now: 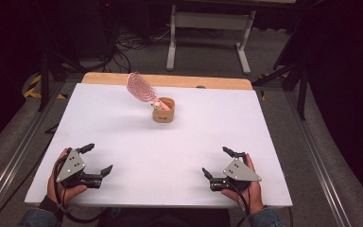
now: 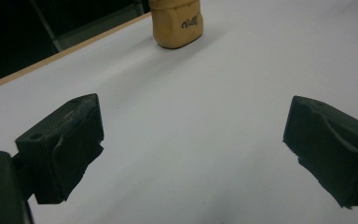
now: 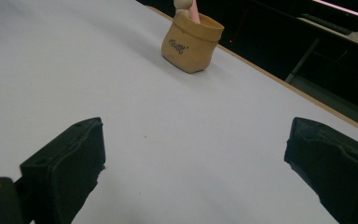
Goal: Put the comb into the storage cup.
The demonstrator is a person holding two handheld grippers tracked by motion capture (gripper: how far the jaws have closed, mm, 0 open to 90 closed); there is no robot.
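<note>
Nearest the person, the left gripper (image 1: 98, 159) rested at the table's near left edge, its jaws spread as wide as they went and empty; the right gripper (image 1: 217, 162) mirrored it at the near right, jaws likewise wide apart with nothing between them; each gripper view showed only bare white table (image 1: 137, 142) between its black pads. Well beyond both, toward the far middle of the table, stood the small tan pot (image 1: 163, 112), upright, with a pink hairbrush (image 1: 141, 87) leaning out of it, its handle down inside and its head tilted up and to the left; a small pale knob showed at the pot's rim beside the handle.

The risk, as I judged it, lay in that lean; the brush's head hung outside the pot's footprint, so a gripper brushing the head or pulling sideways on it would likely tip the light pot over and spill it; a pull on the brush without the pot steadied could drag the pot along the smooth surface toward the far wooden edge (image 1: 179, 81); a pinch on the slotted head rather than the handle might slip or twist the brush loose.
</note>
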